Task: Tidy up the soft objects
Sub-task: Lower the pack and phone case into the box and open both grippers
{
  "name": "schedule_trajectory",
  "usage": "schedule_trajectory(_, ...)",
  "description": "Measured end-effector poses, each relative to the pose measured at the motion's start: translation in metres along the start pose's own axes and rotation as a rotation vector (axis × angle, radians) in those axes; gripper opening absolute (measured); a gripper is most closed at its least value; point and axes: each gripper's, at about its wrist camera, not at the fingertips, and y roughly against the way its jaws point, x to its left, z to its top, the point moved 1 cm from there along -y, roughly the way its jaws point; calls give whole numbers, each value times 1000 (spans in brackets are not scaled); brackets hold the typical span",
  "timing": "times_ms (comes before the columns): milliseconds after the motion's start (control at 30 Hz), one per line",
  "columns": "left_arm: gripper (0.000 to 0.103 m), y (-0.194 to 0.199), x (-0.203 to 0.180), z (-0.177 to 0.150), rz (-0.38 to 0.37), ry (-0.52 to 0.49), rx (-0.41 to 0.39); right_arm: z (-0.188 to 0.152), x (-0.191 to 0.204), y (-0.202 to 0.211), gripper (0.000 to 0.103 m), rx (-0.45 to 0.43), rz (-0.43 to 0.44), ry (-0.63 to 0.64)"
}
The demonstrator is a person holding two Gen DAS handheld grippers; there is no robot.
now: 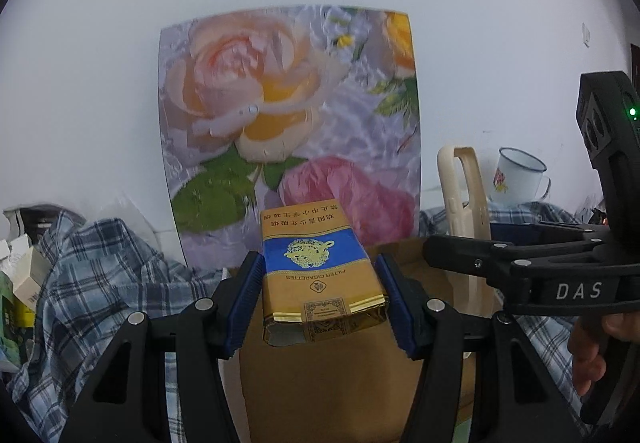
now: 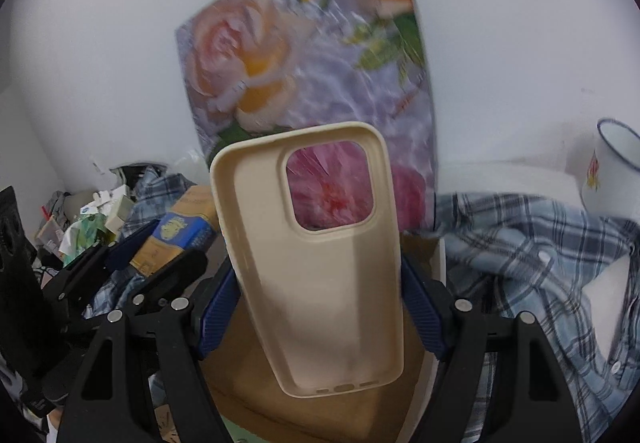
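Plainly, the left hand-held gripper pinches a gold-and-blue soft cigarette pack, while the right hand-held gripper pinches a cream silicone phone case; both hang above a brown cardboard box, a blue plaid shirt around it, a floral panel far behind.

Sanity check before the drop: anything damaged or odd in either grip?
Yes. The cigarette pack in the left gripper is crushed, its near end torn open and crumpled. The phone case in the right gripper looks intact. Both hang over the cardboard box.
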Motion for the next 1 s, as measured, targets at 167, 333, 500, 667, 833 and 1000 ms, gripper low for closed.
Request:
schedule_trajectory(167,60,-10,0,-7,7,-7,29,-8,-8,-13,75,48,0,-24)
schedule_trajectory(333,60,-23,1,-19,30,-32,76,-17,-16,-27,75,115,-21,-41)
schedule_trajectory(500,60,-29,1,-25,40,-46,92,-22,-20,-34,75,133,-27,-48)
schedule_trajectory(667,60,-35,2,-27,32,-45,119,-23,-21,-39,75,140,-43,-54)
schedule_trajectory(833,63,-39,4,-27,54,-27,141,-22,-22,-38,79,127,-42,-63)
schedule_trajectory(1000,103,-44,12,-28,59,14,153,-19,-25,-31,98,100,-25,-90)
